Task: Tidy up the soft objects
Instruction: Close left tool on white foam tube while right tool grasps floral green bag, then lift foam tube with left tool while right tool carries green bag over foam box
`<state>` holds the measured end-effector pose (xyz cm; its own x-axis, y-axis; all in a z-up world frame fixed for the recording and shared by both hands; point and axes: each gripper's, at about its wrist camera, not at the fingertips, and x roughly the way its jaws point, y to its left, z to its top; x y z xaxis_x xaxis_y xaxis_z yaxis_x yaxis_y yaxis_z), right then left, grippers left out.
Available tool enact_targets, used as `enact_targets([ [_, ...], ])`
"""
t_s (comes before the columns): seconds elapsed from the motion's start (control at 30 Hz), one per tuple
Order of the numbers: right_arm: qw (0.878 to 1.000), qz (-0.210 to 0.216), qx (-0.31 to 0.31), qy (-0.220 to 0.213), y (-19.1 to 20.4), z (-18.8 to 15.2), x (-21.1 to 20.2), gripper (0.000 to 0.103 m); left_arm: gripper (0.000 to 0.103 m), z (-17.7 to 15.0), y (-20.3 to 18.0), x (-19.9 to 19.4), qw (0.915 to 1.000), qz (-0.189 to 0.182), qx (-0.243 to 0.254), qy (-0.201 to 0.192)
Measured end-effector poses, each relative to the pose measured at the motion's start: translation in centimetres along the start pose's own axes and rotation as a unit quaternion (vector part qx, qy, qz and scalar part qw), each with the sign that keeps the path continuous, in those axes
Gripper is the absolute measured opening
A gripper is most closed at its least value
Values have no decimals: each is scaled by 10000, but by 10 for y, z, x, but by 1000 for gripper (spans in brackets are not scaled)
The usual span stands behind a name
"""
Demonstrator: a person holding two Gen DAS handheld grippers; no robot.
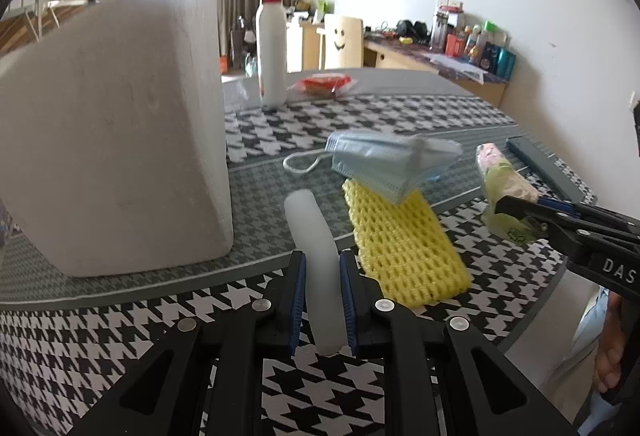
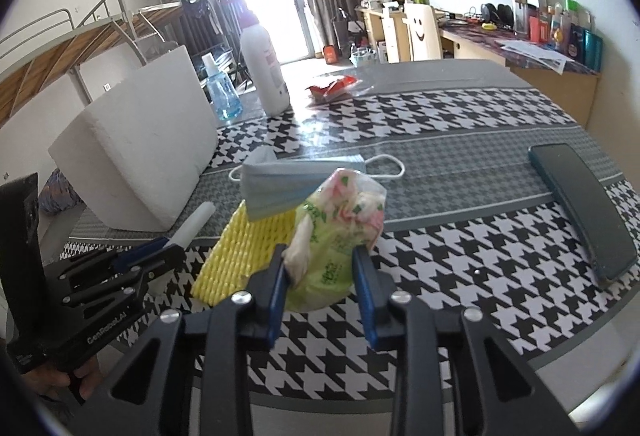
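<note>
My left gripper (image 1: 323,268) is shut on a white foam tube (image 1: 316,232) and holds it over the table; the tube also shows in the right wrist view (image 2: 196,224). My right gripper (image 2: 320,260) is shut on a green and pink plastic bag (image 2: 336,232), seen in the left wrist view (image 1: 504,184) at the right. A yellow foam net (image 1: 404,248) lies flat between the grippers. Blue face masks (image 1: 392,160) rest on its far end. A big white foam block (image 1: 116,132) stands at the left.
A white pump bottle (image 1: 272,52) and a red packet (image 1: 324,82) stand at the table's far side. A blue liquid bottle (image 2: 222,92) is behind the foam block. A dark flat case (image 2: 580,204) lies at the right. The houndstooth cloth (image 2: 460,256) covers the table.
</note>
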<state>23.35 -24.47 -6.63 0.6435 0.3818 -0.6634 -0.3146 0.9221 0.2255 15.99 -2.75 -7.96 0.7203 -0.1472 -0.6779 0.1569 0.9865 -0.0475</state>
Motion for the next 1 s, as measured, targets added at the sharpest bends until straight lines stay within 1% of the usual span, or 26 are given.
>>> enact_targets([
  [0.27,9998,-10,-110,-194,11,3,-14,36,19,3,1,-23,9994,-71,52,-327],
  [0.43,9992,-3,-206,-337,18,5,-23,36,19,6,3,-33,9989,-52,16,-457],
  [0.77,9975,61,-299,-640,24,14,-36,36,19,14,1,-55,9966,-29,170,-809],
  [1.0,9958,91,-426,-810,28,20,-44,36,19,21,-2,-68,9943,-87,270,-1030],
])
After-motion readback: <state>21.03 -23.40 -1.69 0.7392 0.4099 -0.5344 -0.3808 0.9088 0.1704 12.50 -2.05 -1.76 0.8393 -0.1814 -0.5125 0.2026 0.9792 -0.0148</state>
